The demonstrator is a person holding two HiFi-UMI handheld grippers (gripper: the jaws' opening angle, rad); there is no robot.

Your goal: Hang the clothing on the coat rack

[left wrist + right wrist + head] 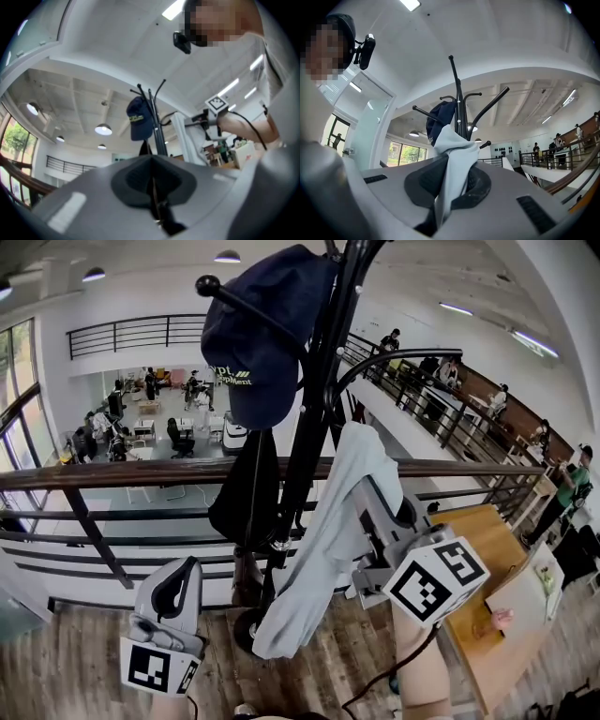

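A black coat rack (pixel 314 362) stands in front of me, with a navy cap (pixel 258 329) on a left peg and a dark garment (pixel 246 488) hanging below it. My right gripper (pixel 375 486) is shut on a pale grey-blue piece of clothing (pixel 323 540) that it holds up beside the rack's pole; the cloth droops down from the jaws. In the right gripper view the clothing (pixel 452 164) bunches between the pads, with the rack (pixel 461 115) just beyond. My left gripper (pixel 178 592) hangs low at the left, shut and holding nothing. Its view shows the cap (pixel 139 119) far ahead.
A wooden handrail with black metal bars (pixel 112 474) runs behind the rack at a balcony edge. A wooden table (pixel 487 559) stands to the right. The rack's base (pixel 248 624) rests on the plank floor. People sit and stand on the floor below.
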